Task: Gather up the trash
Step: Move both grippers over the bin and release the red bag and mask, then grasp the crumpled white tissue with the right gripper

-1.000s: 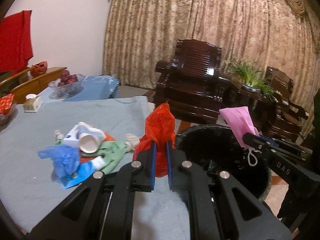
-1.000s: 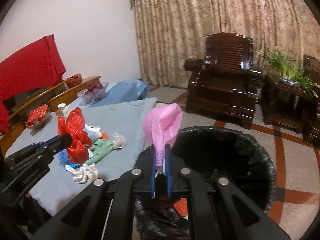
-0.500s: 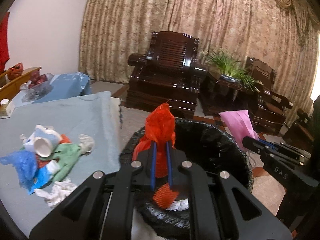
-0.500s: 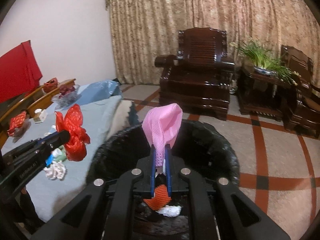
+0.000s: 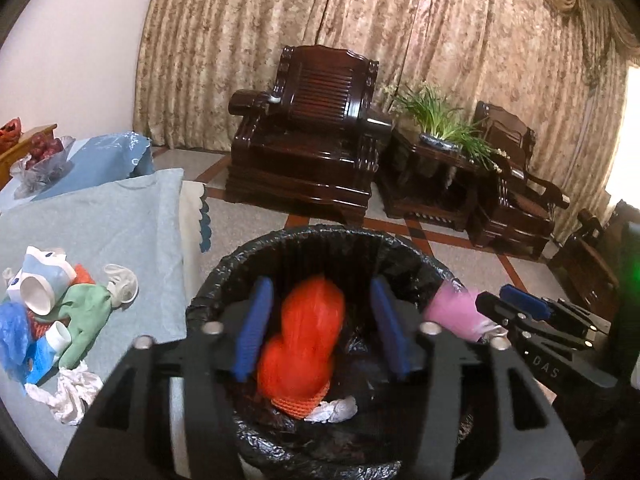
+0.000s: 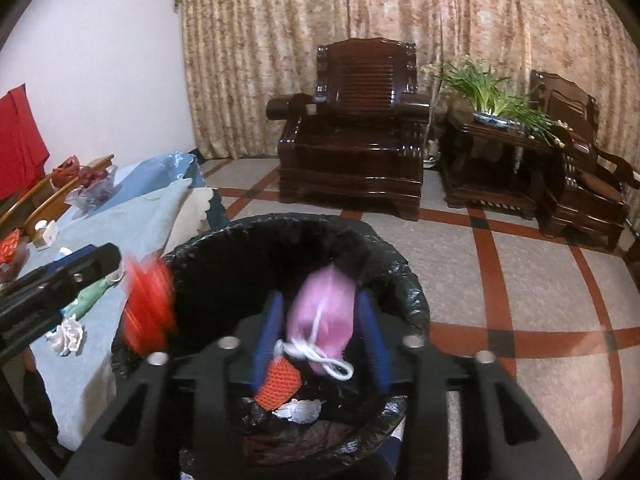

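Observation:
A black-lined trash bin (image 5: 304,240) (image 6: 400,264) stands beside the table. My left gripper (image 5: 322,330) is open over it, and a red plastic bag (image 5: 304,344) falls blurred between its fingers; the bag also shows in the right wrist view (image 6: 148,312). My right gripper (image 6: 320,336) is open over the bin, and a pink mask (image 6: 324,316) with white ear loops drops between its fingers; the mask also shows in the left wrist view (image 5: 452,312). Orange netting (image 6: 278,380) and white tissue (image 5: 332,408) lie inside the bin.
A pile of trash (image 5: 52,312) with paper cups, blue and green gloves and crumpled tissue (image 6: 68,336) lies on the blue-grey tablecloth (image 5: 100,224). Dark wooden armchairs (image 5: 308,136) and a plant stand (image 5: 436,160) are behind the bin.
Both grippers have opened over the bin. The red bag and the pink mask have been let go and are falling in. Both cameras have swung right, away from the table.

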Tool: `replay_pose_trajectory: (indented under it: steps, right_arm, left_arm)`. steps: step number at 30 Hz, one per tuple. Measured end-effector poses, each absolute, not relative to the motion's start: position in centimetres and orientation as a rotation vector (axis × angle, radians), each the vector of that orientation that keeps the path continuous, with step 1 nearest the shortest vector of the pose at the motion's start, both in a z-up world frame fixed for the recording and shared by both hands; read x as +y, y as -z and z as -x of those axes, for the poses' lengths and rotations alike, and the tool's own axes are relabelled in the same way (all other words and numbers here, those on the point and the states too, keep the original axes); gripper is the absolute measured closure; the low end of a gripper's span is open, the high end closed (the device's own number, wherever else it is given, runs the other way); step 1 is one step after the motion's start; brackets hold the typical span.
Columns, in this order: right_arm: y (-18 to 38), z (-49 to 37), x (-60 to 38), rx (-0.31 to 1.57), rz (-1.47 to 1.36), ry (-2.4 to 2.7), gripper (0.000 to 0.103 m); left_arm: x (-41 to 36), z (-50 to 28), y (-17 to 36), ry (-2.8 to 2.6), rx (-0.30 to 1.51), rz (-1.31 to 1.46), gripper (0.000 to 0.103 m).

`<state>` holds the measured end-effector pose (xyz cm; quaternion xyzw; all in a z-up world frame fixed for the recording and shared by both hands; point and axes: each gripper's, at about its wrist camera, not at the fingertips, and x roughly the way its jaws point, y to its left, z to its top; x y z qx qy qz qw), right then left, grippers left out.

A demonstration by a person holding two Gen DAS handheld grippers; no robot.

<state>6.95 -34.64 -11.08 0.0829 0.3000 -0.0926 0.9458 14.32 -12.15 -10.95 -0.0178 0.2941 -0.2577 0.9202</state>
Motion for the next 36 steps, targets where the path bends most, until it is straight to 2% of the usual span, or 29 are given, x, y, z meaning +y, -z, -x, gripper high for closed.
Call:
replay_pose_trajectory:
  steps: [1, 2, 3, 4, 6, 8, 15, 25, 36]
  right_arm:
    - [11.1, -7.0, -34.8, 0.61, -0.17, 0.191, 0.049]
    - [11.0, -6.9, -34.8, 0.605, -0.169, 0.2, 0.035]
    - [11.0, -6.9, -34.8, 0.599, -0.169, 0.206, 0.03]
    - [10.8, -6.8, -34.7, 0.589, -0.168, 0.21, 0.029]
    - [10.5, -6.7, -34.6, 0.577, -0.166, 0.209, 0.014]
    - [10.0, -6.5, -34.1, 0.552, -0.163, 0.213, 0.006]
    - [8.8, -7.0, -31.4, 0.526, -0.153, 0.122, 0.006]
    - [8.0, -8.7, -22.5, 0.509, -0.124, -0.099, 0.006]
    - [9.4, -9.9, -12.3, 0.501, -0.072, -0.318, 0.006]
  left_arm:
    - [-12.0, -14.4, 10.9, 0.524, 0.602, 0.043, 0.038]
    - [-11.8, -14.4, 10.9, 0.52, 0.601, 0.049, 0.032]
    - [-11.6, -14.5, 10.8, 0.517, 0.602, 0.061, 0.029]
    - [-11.3, -14.5, 10.7, 0.512, 0.602, 0.067, 0.028]
    - [-10.6, -14.5, 10.5, 0.493, 0.592, 0.061, 0.025]
    - [-9.6, -14.3, 10.0, 0.465, 0.571, 0.049, 0.021]
    - [-3.6, -13.0, 8.6, 0.324, 0.524, 0.038, 0.014]
    - [6.4, -10.2, 7.4, 0.105, 0.502, 0.057, 0.013]
    - [15.2, -7.5, 9.2, -0.07, 0.533, 0.093, 0.013]
